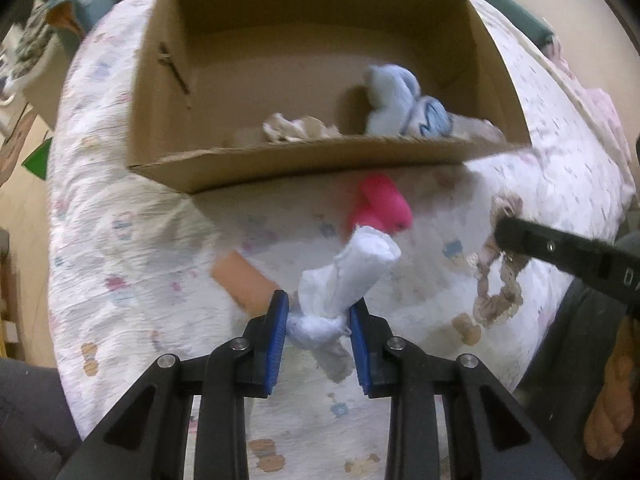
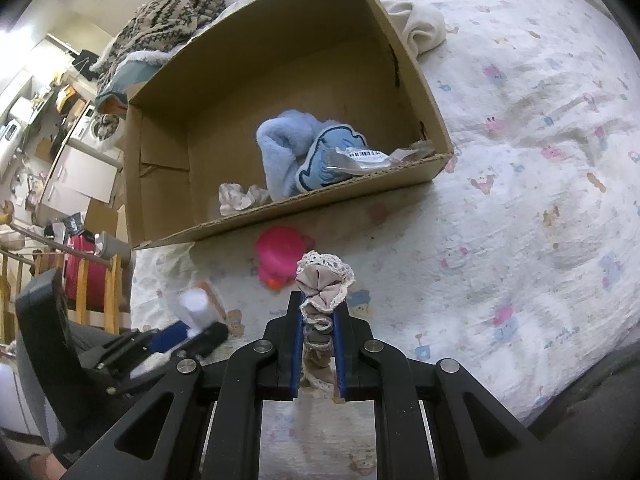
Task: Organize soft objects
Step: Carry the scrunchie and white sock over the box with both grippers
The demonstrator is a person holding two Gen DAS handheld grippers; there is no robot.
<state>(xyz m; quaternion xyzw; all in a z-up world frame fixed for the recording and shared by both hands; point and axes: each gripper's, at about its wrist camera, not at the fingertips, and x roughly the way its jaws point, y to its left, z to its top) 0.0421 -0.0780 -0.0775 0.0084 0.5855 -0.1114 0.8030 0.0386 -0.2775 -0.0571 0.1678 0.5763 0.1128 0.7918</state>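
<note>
We hold a white rolled sock point(image 1: 346, 280) in our left gripper point(image 1: 319, 322). Its blue fingers point(image 1: 279, 332) squeeze the sock near its lower end, and the rest sticks up and away from us. Our right gripper point(image 2: 318, 320) is clenched on a beige scrunchie with a lace edge point(image 2: 322, 284). The scrunchie bunches up above the fingers and hangs down between them. In the left view the right gripper reaches in from the right side, with the scrunchie dangling under its tip.

Both grippers hover above the bed, tilted toward a cardboard box point(image 2: 280, 216) just ahead. Inside the box lie a fluffy light blue toy point(image 2: 296, 148), a crumpled pale cloth point(image 2: 240, 198) and a clear plastic wrap with a barcode point(image 2: 372, 156). A pink soft thing point(image 2: 278, 260) lies on the bed just in front of the box. A peach-colored piece point(image 1: 240, 280) lies near the left fingers.

The bed has a white quilt point(image 2: 520, 200) with small colored pictures. A cream cloth point(image 2: 424, 30) sits beside the box's far corner, and a patterned knit blanket point(image 2: 168, 24) is piled behind it. Past the bed we see a wooden rail point(image 2: 96, 288) and cluttered shelves.
</note>
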